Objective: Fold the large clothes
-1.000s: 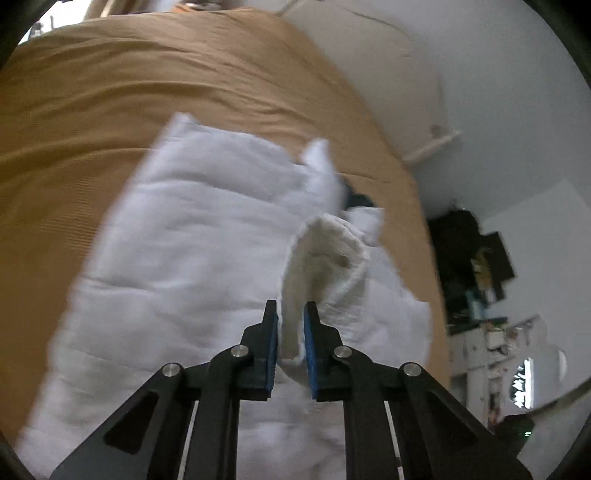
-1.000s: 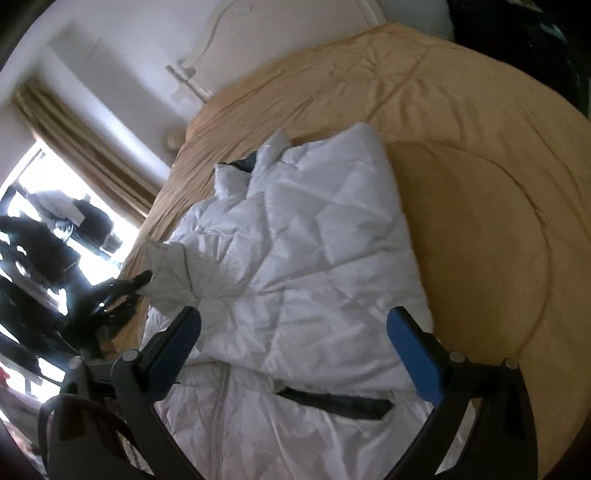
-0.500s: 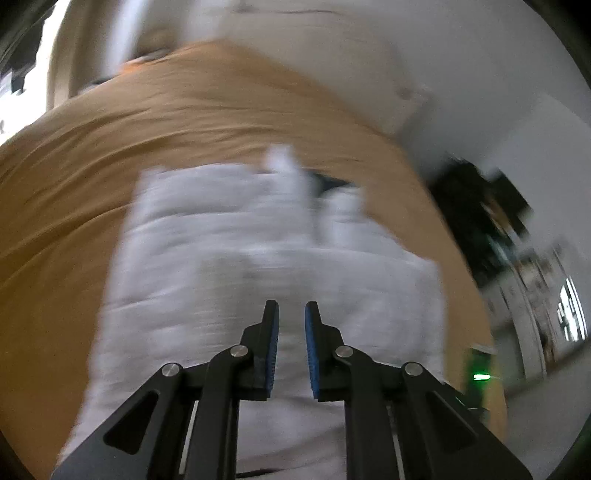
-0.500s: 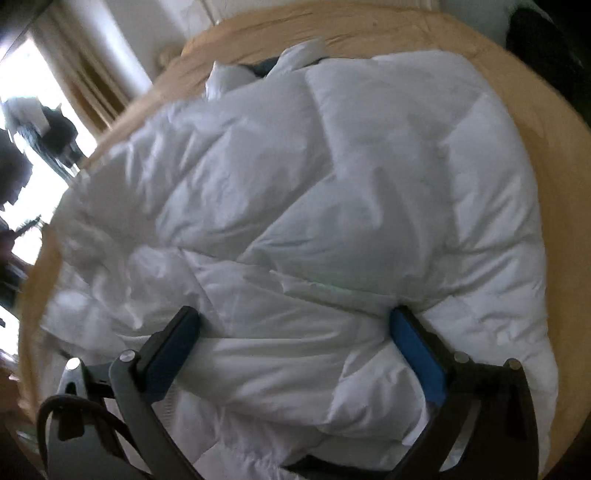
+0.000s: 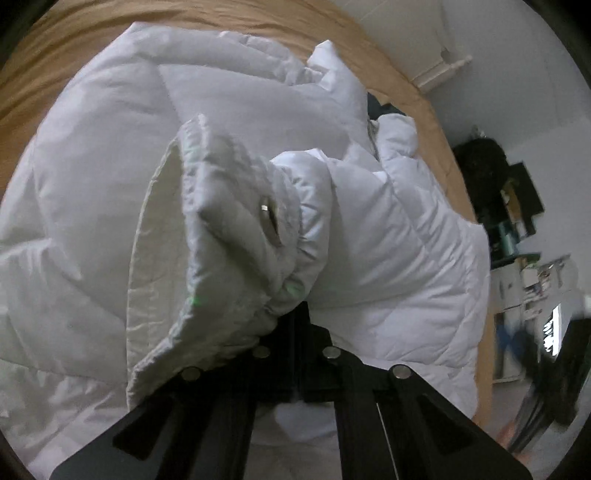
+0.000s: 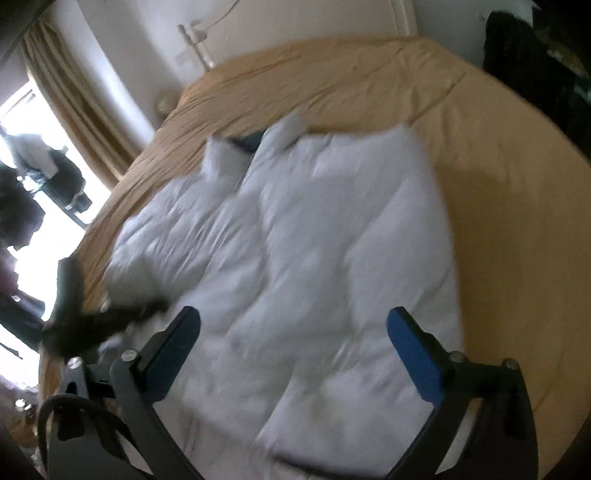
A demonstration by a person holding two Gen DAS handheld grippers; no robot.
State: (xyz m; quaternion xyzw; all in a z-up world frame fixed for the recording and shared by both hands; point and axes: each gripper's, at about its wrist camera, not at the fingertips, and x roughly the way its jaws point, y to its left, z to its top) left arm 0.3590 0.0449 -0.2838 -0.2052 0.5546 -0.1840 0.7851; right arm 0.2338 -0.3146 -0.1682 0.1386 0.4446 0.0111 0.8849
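Puffy white quilted jacket (image 6: 332, 258) on tan bedspread (image 6: 498, 184), cuff apparently pinched by left gripper (image 5: 295, 317), right gripper (image 6: 291, 332) closing, nothing between.

A bed (image 6: 369, 96) with a tan cover fills most of both views. Behind it stands a white wall (image 6: 295, 26), with a white fixture (image 6: 192, 40) mounted near the bed's far corner. In the right wrist view a window (image 6: 44, 206) at the left admits strong daylight and is overexposed; a beige curtain (image 6: 85, 110) hangs beside it. Dark shapes in front of the window are too blurred to identify. In the left wrist view dark, cluttered shelving (image 5: 506, 206) stands against the white wall at the right.
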